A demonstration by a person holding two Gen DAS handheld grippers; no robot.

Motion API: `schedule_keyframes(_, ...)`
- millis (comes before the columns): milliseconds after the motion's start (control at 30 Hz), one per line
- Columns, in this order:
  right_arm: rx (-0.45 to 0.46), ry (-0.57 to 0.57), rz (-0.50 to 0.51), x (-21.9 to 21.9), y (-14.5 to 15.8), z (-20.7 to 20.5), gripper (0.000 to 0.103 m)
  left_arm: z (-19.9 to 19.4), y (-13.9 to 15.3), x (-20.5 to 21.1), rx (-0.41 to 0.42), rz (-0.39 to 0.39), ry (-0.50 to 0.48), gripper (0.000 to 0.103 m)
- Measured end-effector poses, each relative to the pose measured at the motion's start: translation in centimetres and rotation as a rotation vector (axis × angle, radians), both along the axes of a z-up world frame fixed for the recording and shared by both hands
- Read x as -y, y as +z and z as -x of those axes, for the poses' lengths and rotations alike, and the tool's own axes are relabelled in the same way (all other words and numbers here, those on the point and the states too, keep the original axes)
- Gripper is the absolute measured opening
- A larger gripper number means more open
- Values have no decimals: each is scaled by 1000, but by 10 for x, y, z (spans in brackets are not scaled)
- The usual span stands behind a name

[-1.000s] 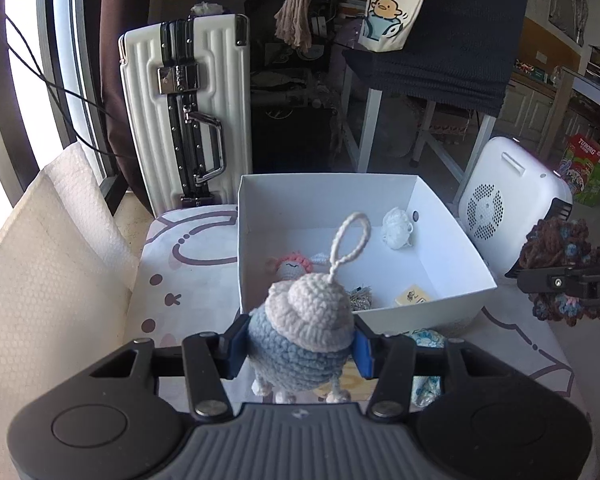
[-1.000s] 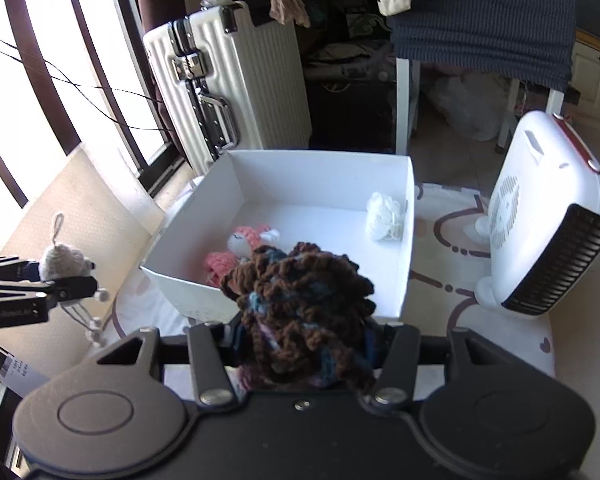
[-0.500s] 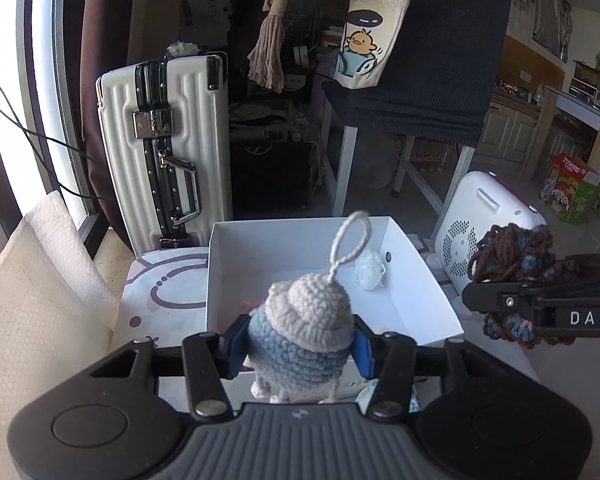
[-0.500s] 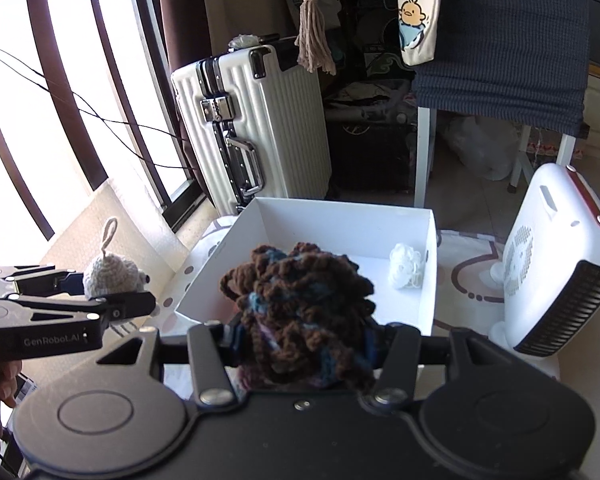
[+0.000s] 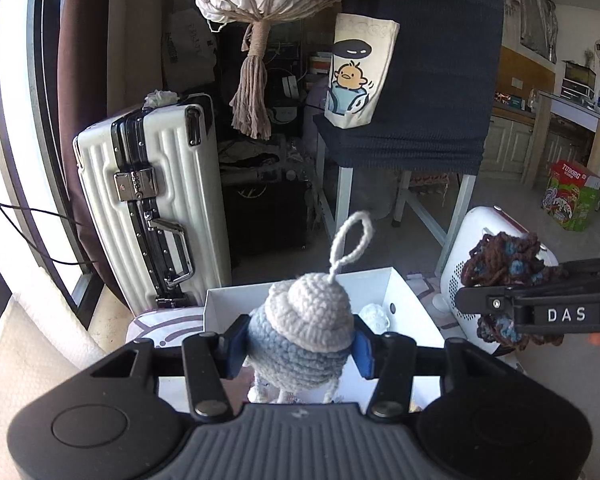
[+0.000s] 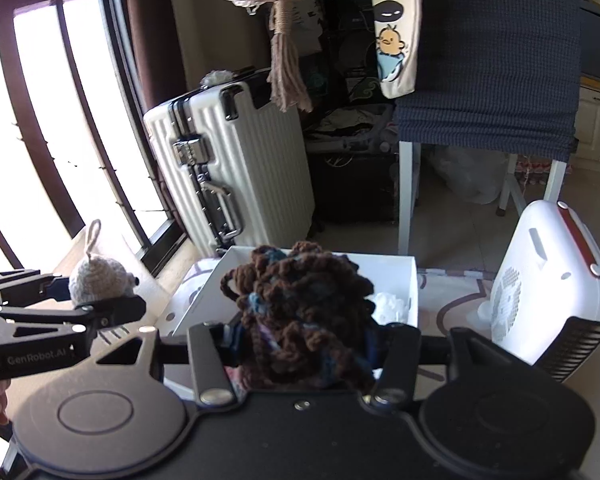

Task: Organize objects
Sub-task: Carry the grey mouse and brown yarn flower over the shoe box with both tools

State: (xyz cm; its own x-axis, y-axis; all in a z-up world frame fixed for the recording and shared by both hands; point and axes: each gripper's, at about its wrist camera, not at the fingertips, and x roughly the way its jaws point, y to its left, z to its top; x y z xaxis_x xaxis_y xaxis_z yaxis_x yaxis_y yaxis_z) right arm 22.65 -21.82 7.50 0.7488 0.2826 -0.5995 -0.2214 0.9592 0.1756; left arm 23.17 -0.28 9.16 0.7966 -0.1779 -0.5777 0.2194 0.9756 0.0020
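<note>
My left gripper (image 5: 299, 347) is shut on a blue and grey crochet toy (image 5: 306, 328) with a loop on top, held in the air over the near side of a white box (image 5: 404, 300). The same toy (image 6: 100, 280) shows at the left of the right wrist view between the left gripper's fingers (image 6: 112, 312). My right gripper (image 6: 306, 344) is shut on a brown and blue yarn bundle (image 6: 300, 312), also above the white box (image 6: 412, 280). That bundle (image 5: 504, 264) appears at the right in the left wrist view. A small white crochet item (image 6: 392, 306) lies inside the box.
A white suitcase (image 5: 152, 208) stands behind the box on the left. A white fan heater (image 6: 548, 292) stands to its right. A macrame net with a tassel (image 5: 256, 88) hangs overhead. A table draped in dark cloth (image 5: 424, 80) with a duck tote bag (image 5: 358, 72) stands behind.
Both grippers have risen and pulled back with their toys still held. The box has dropped lower and smaller in both views, and the hanging net has come into sight overhead.
</note>
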Motion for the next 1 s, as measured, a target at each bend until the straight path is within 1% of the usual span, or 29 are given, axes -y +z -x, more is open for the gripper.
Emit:
schedule_keyframes(200,-8,-38,-17,8,-6,-30,53,-37,1,8,19,44,-10,52)
schedule_keyframes(333,-7,-38,-15,7,-12,-50,53,-63,-4,12,35,64,-20,52)
schedule_keyframes(467,-9,-33,-8,5,-23,-70,53,-87,-17,19,35,57,-34,52)
schedule_keyframes(600,-53,-43,-2,3,-43,-94,53,-111,-39,27,-13,31,-37,52)
schedule_keyframes(667,-91,-49,4,2,-54,-104,53,-121,-52,31,-43,3,-43,52)
schedule_keyframes(700,-125,-53,12,1,-61,-110,53,-126,-59,34,-59,-16,-47,52)
schedule_keyframes(833,-232,-56,17,3,-86,-125,53,-142,-88,44,-133,-106,-96,52)
schedule_keyframes(1000,-291,-57,42,3,-108,-130,53,-149,-120,65,-191,-244,-199,52)
